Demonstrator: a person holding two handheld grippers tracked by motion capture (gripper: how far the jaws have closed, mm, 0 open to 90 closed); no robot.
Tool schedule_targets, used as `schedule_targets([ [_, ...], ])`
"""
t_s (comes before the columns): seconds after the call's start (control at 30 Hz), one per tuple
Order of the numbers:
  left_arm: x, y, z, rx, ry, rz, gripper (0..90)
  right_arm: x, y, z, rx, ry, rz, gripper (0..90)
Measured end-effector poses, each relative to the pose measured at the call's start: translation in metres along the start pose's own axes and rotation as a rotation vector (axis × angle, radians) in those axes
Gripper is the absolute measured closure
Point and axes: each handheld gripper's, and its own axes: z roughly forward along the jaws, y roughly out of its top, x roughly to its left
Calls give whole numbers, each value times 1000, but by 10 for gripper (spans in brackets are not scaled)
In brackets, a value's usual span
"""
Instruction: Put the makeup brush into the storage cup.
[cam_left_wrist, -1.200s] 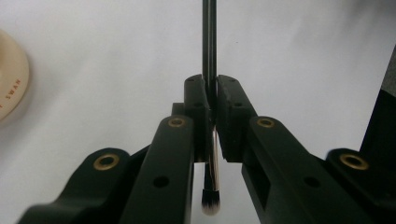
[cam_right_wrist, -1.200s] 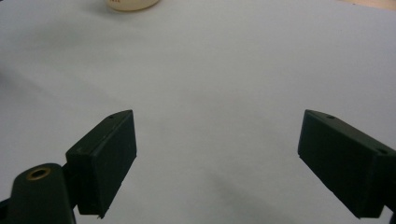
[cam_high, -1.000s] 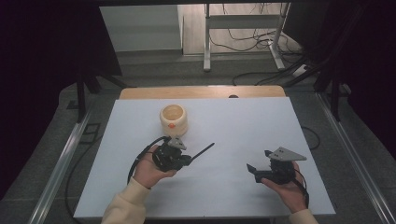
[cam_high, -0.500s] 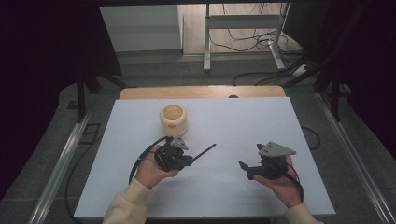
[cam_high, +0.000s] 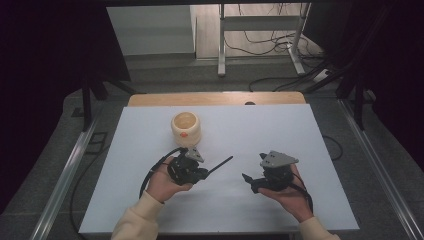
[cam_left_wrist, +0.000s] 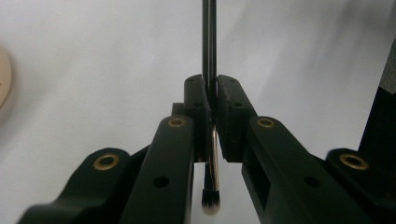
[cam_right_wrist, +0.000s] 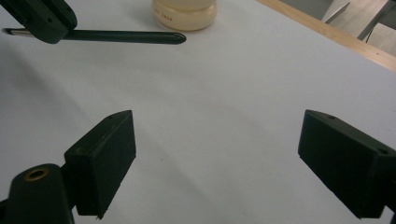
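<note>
Left gripper (cam_high: 200, 172) clamps a slim makeup brush (cam_left_wrist: 209, 70) above the white table (cam_high: 310, 150), short of the cream jar (cam_high: 186, 128); right gripper (cam_high: 250, 181) waits wide open, placing apparently yet to come.

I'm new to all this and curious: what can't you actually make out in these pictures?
- Brush: left gripper view, top edge cuts its handle; jaws hide its middle.
- Cup: high view, print too small; contents unclear.
- Cup, right gripper view: top edge cuts it.
- Right gripper: its own view shows just its jaws.
</note>
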Motion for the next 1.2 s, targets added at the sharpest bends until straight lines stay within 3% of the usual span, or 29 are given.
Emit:
schedule_targets([
  [0.1, -1, 1, 2, 11, -1, 6, 837, 3, 2, 2, 2, -8, -23, 119],
  [0.33, -2, 1, 7, 25, -15, 10, 837, 5, 6, 5, 4, 4, -25, 121],
  [1.2, -5, 3, 14, 40, -32, 21, 837, 28, 26, 26, 58, 21, -162, 148],
])
